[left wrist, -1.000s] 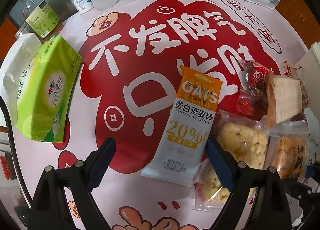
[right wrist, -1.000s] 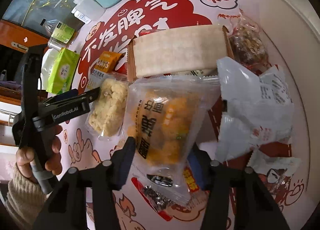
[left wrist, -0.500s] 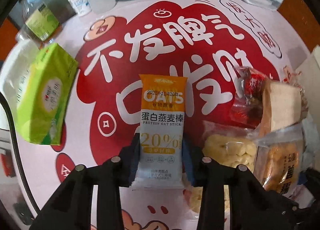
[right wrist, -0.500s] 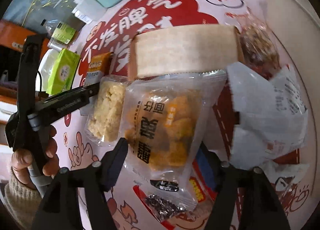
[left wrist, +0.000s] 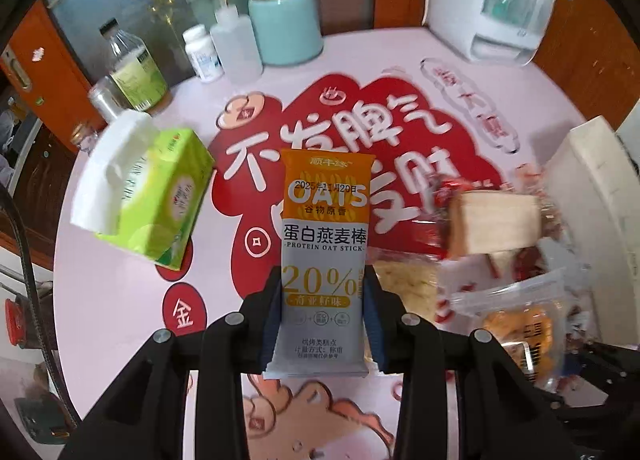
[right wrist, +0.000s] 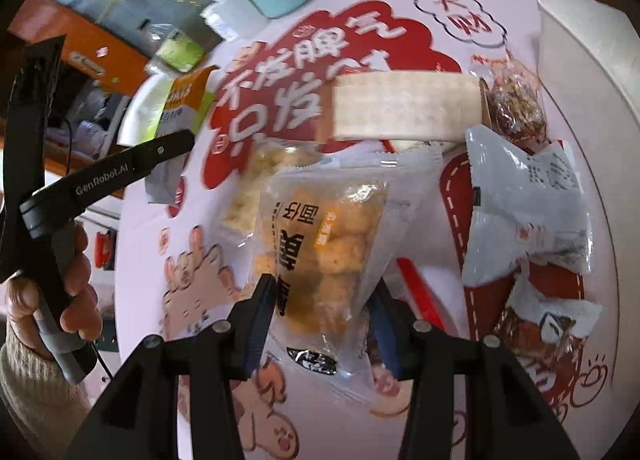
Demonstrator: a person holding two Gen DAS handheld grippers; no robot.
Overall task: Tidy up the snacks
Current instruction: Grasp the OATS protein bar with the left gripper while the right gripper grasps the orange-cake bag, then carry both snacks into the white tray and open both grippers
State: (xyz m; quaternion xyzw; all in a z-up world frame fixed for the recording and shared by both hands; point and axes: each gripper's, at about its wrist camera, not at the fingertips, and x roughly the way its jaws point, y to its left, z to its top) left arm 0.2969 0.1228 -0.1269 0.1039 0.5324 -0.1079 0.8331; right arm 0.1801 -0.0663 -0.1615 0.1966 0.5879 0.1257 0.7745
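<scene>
Round surface (left wrist: 120, 300) printed pink and red, snacks heaped toward 3 o'clock in the left view, with a white bin (left wrist: 592, 220) at the far 3 o'clock edge, probably where the snacks go.

Tissue pack (left wrist: 160, 204) at 9 o'clock, green, soft, no part of the job. Teal jar (left wrist: 286, 24) and bottles at 12 o'clock, well apart from the pile.

Tan box (right wrist: 404, 108) at 12 o'clock in the right view, stiff-sided and light by the look; best taken across its short sides.

Grey pouch (right wrist: 528, 212) at 3 o'clock, crinkled film, puffy; likely slippery, so better pinched at a sealed edge.

Puff bag (right wrist: 324, 256) in the centre, clear film over orange pieces, clamped low by the right gripper (right wrist: 324, 324), jaws closed onto both side edges. Brittle contents by the look; light squeeze advised, on the film margin rather than the pieces.

Pale crisp bag (right wrist: 248, 196) at 10 o'clock beside the puff bag, equally fragile.

Oat bar (left wrist: 324, 256) upright in the middle of the left view, lifted off the surface, pinched at its lower third by the left gripper (left wrist: 324, 320), jaws narrowed to the wrapper's width. Slim, light, fairly stiff along its length; glossy wrapper may slide, so hold kept across the bar itself, not the flat end seal.
</scene>
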